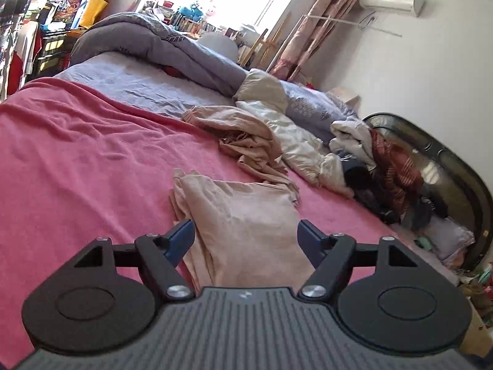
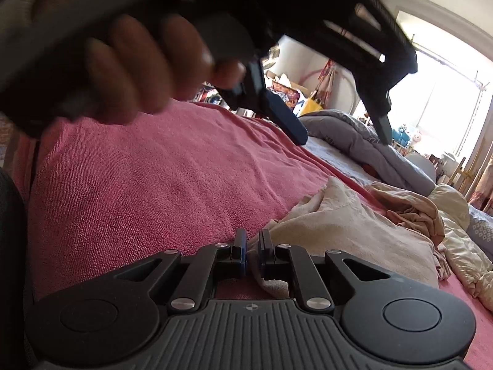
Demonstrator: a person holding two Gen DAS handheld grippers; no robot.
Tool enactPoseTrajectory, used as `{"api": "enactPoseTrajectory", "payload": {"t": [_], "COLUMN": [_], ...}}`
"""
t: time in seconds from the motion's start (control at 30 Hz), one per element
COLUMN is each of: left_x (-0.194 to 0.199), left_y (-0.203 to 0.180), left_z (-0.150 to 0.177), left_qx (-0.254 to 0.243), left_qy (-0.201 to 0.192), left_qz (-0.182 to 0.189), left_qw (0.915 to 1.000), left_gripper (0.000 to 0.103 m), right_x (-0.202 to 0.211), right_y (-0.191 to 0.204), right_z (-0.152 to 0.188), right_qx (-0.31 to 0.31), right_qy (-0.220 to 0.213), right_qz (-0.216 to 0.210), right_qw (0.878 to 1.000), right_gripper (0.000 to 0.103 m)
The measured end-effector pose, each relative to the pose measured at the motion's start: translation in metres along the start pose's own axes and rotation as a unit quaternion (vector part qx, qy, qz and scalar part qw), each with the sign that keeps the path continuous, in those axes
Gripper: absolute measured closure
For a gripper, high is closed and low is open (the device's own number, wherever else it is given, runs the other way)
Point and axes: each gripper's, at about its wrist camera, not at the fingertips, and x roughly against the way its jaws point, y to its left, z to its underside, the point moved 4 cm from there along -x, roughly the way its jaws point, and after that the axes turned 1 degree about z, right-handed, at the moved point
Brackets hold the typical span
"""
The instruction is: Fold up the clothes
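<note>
A partly folded beige garment lies on the pink blanket. My left gripper hangs open above its near end, with the cloth showing beyond the wide gap and nothing pinched. In the right wrist view the same left gripper is in the air over the bed, held by a hand. My right gripper sits low on the blanket. Its jaws are nearly together on a near corner of the beige garment.
Further along the bed lie a crumpled tan garment, a cream satin piece and a heap of white, red and dark clothes by the dark headboard. A grey duvet is bunched at the far end.
</note>
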Motion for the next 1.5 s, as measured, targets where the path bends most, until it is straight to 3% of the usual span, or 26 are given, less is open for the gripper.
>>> {"api": "enactPoseTrajectory", "payload": {"t": [0.1, 0.27, 0.43, 0.57, 0.7, 0.8, 0.97, 1.03, 1.1, 1.33, 1.43, 1.5], "left_x": [-0.035, -0.078, -0.107, -0.113, -0.108, -0.107, -0.111, -0.108, -0.105, -0.088, -0.089, -0.097], "left_y": [0.010, 0.014, 0.023, 0.031, 0.022, 0.013, 0.015, 0.013, 0.009, -0.018, -0.024, -0.018], "left_z": [-0.013, -0.019, -0.021, -0.023, -0.024, -0.023, -0.022, -0.023, -0.024, -0.031, -0.029, -0.026], "left_qx": [0.005, -0.031, -0.034, -0.026, -0.050, -0.068, -0.068, -0.074, -0.090, -0.149, -0.197, -0.204], "left_qy": [0.013, 0.037, 0.071, 0.066, 0.042, 0.045, 0.057, 0.048, 0.039, 0.006, 0.005, 0.019], "left_qz": [0.016, -0.009, -0.038, -0.070, -0.066, -0.053, -0.085, -0.095, -0.101, -0.107, -0.123, -0.138], "left_qw": [0.9998, 0.9988, 0.9962, 0.9951, 0.9956, 0.9953, 0.9924, 0.9916, 0.9901, 0.9830, 0.9726, 0.9689], "left_gripper": [0.029, 0.033, 0.036, 0.041, 0.065, 0.065, 0.068, 0.092, 0.098, 0.100, 0.100, 0.100], "right_x": [0.001, 0.004, 0.006, 0.007, 0.005, 0.005, 0.005, 0.006, 0.006, 0.003, 0.004, 0.003], "right_y": [-0.001, -0.003, -0.004, -0.006, -0.008, -0.008, -0.009, -0.009, -0.009, -0.011, -0.011, -0.011], "right_z": [0.001, 0.002, 0.003, 0.003, 0.002, 0.002, 0.001, 0.001, 0.001, 0.002, 0.001, 0.002], "right_qx": [-0.008, -0.020, -0.029, -0.032, -0.037, -0.036, -0.038, -0.039, -0.039, -0.040, -0.041, -0.041], "right_qy": [-0.004, -0.009, -0.012, -0.013, -0.014, -0.015, -0.016, -0.016, -0.016, -0.016, -0.016, -0.016], "right_qz": [-0.004, -0.009, -0.012, -0.013, -0.016, -0.014, -0.015, -0.016, -0.016, -0.016, -0.016, -0.016], "right_qw": [1.000, 1.000, 0.999, 0.999, 0.999, 0.999, 0.999, 0.999, 0.999, 0.999, 0.999, 0.999], "right_gripper": [0.091, 0.091, 0.091, 0.091, 0.091, 0.091, 0.091, 0.091, 0.091, 0.091, 0.091, 0.091]}}
